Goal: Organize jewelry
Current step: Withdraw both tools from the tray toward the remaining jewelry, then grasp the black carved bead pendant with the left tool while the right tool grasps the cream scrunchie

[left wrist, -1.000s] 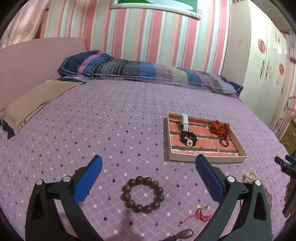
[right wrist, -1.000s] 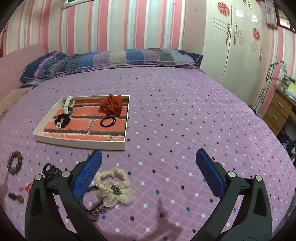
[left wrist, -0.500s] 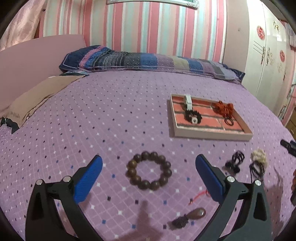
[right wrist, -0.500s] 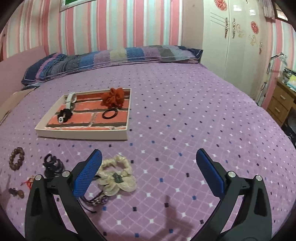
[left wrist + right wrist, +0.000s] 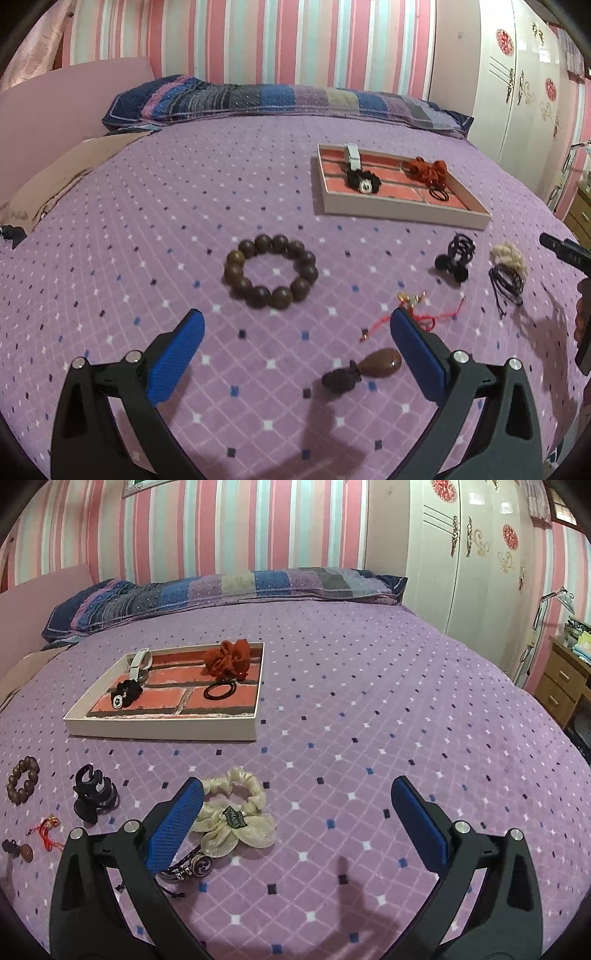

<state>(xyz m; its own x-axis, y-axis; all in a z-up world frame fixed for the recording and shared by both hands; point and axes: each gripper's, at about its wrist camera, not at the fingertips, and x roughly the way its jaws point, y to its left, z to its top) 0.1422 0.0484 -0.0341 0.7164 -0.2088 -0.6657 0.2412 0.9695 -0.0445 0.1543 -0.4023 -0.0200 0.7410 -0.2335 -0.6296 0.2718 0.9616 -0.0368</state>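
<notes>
Left wrist view: the left gripper is held wide open and empty above the bed. The wooden bead bracelet lies just ahead of it, short of the tray, so it is judged the intended pick; the tray already holds sorted pieces.

Right wrist view: the right gripper is likewise spread, holding nothing. The cream scrunchie lies near the tray's front, touching the left pad, probably next to be collected.
</notes>
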